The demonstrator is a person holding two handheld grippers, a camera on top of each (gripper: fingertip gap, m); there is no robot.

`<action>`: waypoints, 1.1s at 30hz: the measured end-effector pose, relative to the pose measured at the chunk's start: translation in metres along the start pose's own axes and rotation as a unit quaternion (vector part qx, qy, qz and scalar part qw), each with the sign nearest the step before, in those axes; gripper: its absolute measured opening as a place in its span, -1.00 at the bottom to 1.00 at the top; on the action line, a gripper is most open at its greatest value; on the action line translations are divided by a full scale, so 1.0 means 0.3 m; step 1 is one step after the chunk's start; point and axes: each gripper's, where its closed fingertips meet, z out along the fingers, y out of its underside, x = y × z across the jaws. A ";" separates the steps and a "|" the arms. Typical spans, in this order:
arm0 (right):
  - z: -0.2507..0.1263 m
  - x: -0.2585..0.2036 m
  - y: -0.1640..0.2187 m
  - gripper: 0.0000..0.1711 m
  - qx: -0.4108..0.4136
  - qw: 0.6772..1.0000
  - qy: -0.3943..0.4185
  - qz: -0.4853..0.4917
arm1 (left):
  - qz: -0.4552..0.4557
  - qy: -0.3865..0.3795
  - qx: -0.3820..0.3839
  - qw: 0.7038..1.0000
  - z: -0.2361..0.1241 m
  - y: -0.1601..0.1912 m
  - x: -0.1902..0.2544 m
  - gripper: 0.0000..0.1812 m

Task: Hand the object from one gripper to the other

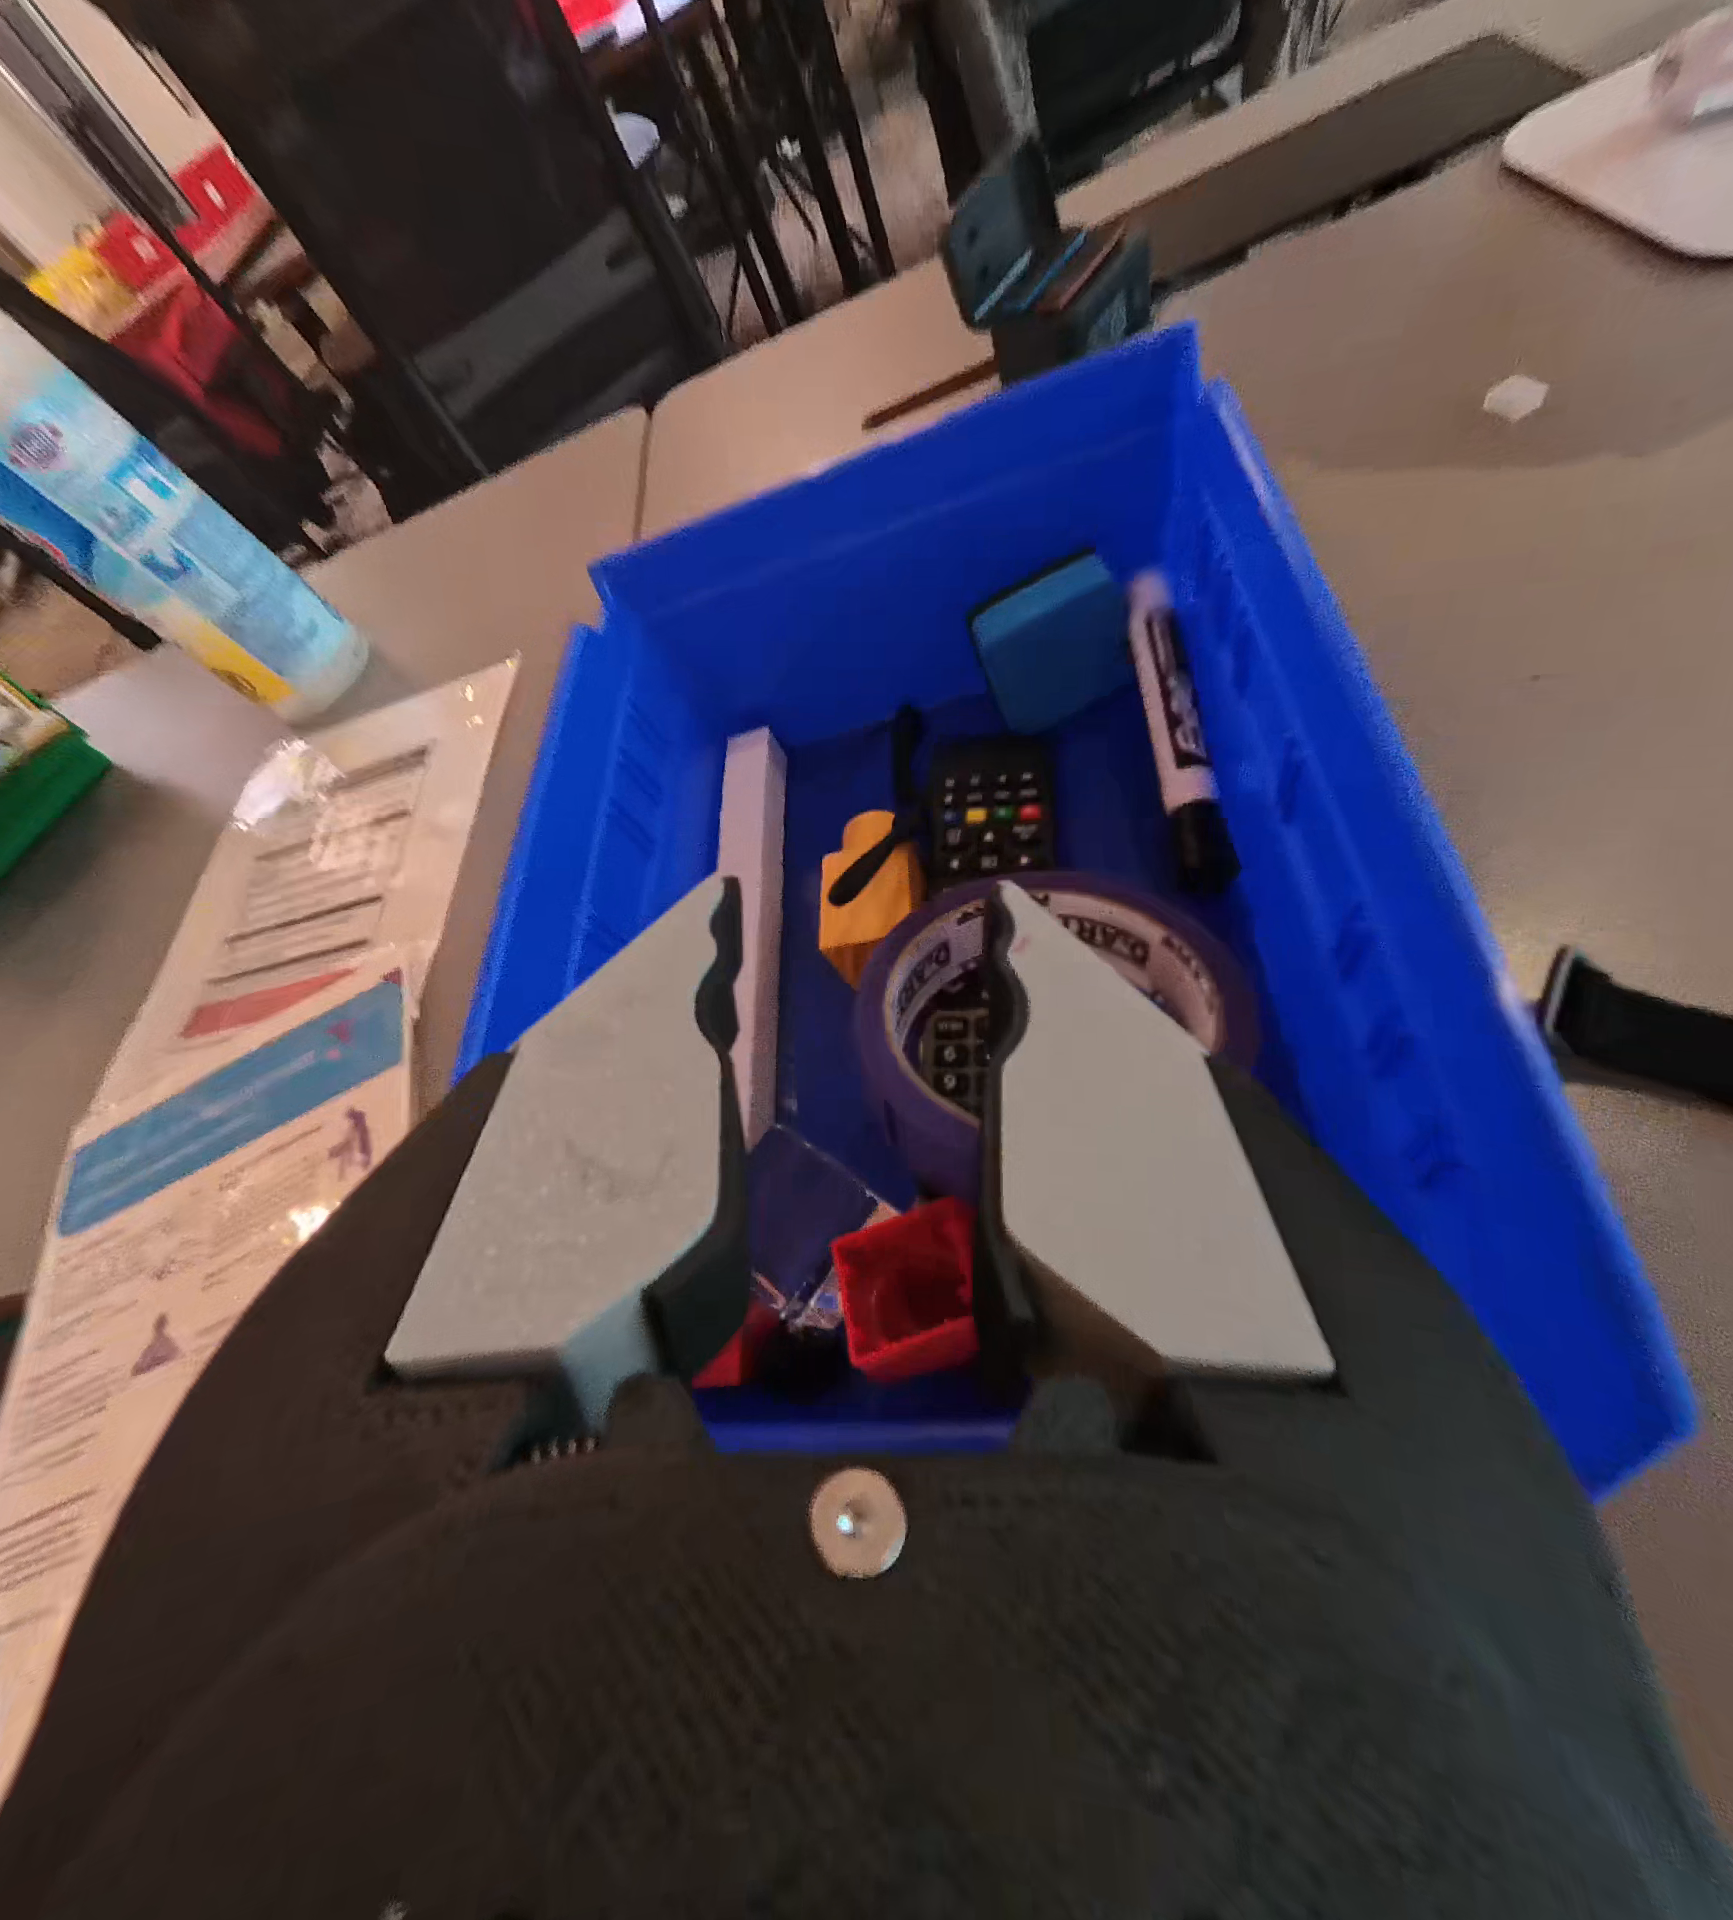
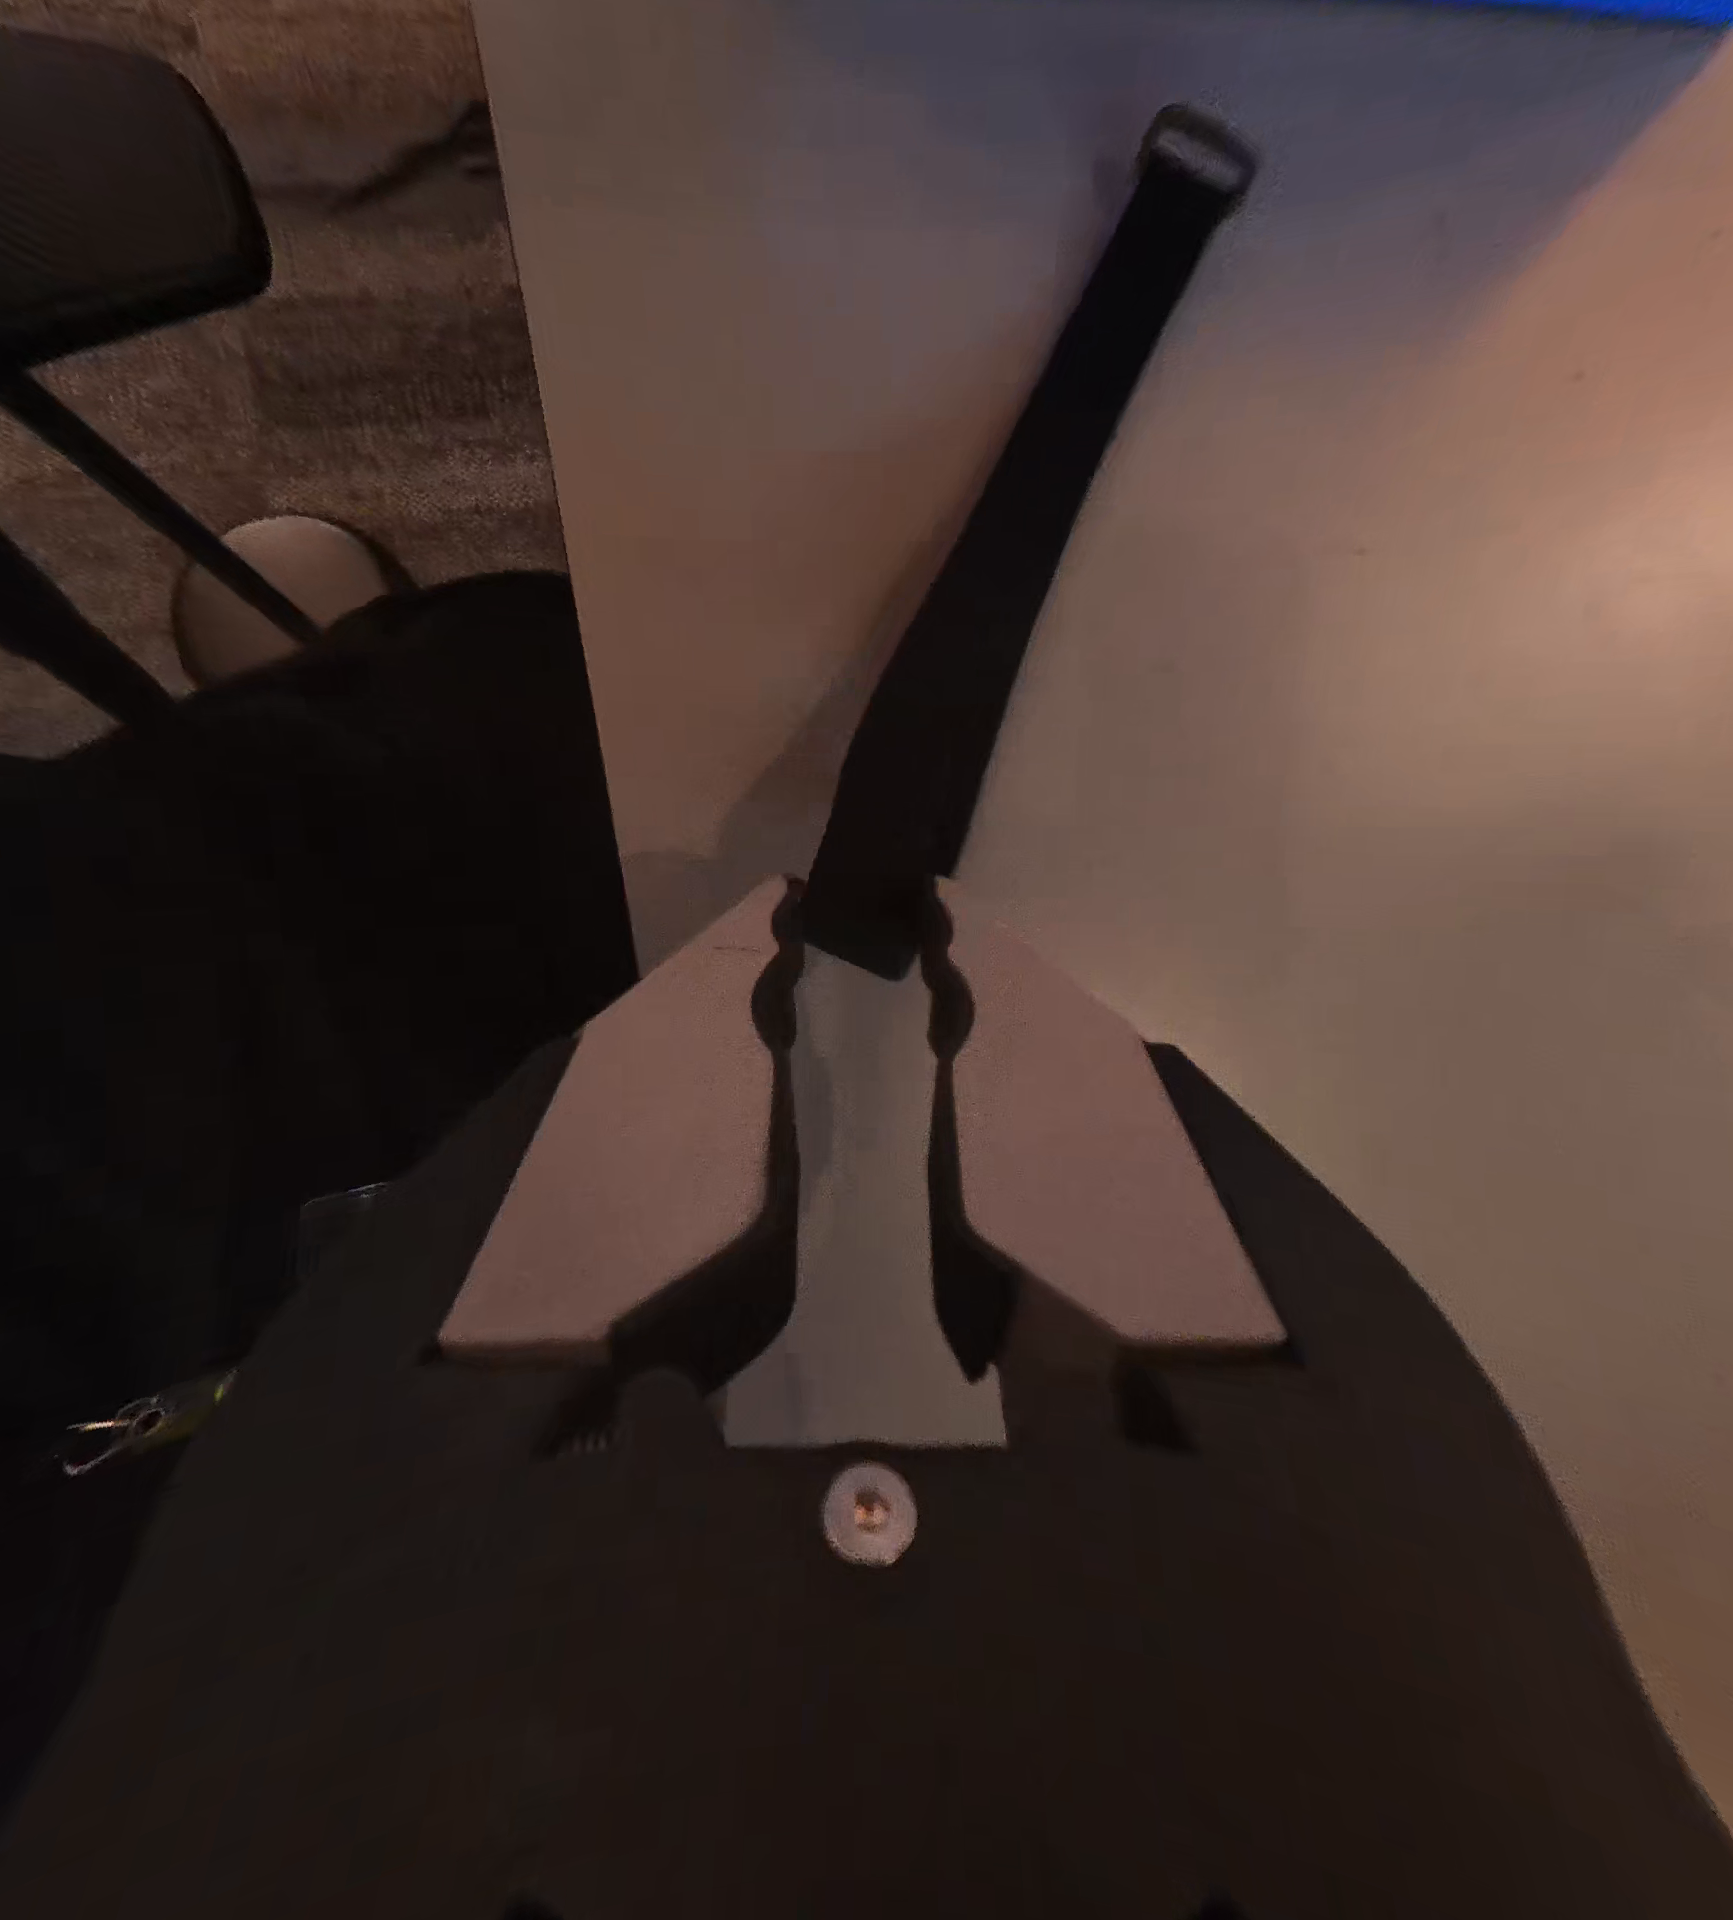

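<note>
Strap: black strap (image 2: 1007,540) lies flat on pale table (image 2: 1413,727), centre frame in rt wrist view; far end w/ loop at upper centre.
Right gripper: rt gripper (image 2: 867,909) has the strap's near end between its fingertips, jaws narrowed around it; firm pinch or not, can't tell.
Left gripper: lt gripper (image 1: 862,904) hovers over blue bin (image 1: 1413,935), jaws spread wide, nothing held.
Bin contents: purple tape roll (image 1: 1059,997), remote (image 1: 992,810), marker (image 1: 1179,727), blue eraser (image 1: 1049,649), red cube (image 1: 909,1283).
Strap, lt view: seen at right edge, on table just beside bin.
</note>
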 end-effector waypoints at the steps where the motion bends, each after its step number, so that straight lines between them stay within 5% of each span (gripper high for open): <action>1: -0.020 0.010 -0.015 -0.81 0.015 1.000 0.003 0.003 | 0.009 -0.005 0.012 1.000 -0.024 -0.025 0.001 -0.50; 5: -0.134 0.066 -0.081 -0.85 0.100 0.994 0.018 0.031 | 0.065 0.007 0.088 0.994 -0.158 -0.170 0.086 -0.51; 9: -0.259 0.136 -0.106 -0.87 0.167 0.983 0.040 0.060 | 0.134 0.136 0.178 0.965 -0.301 -0.302 0.381 -0.46; 17: -0.424 0.157 -0.127 -0.89 0.241 0.966 0.034 0.091 | 0.272 0.288 0.155 0.905 -0.300 -0.252 0.891 -0.31; 28: -0.460 0.196 -0.127 -0.89 0.257 0.958 0.059 0.116 | 0.284 0.318 0.154 0.891 -0.320 -0.232 0.994 -0.22; 33: -0.490 0.126 -0.171 -0.87 0.284 0.953 0.016 0.109 | 0.330 0.230 0.173 0.899 -0.258 -0.254 0.981 -0.64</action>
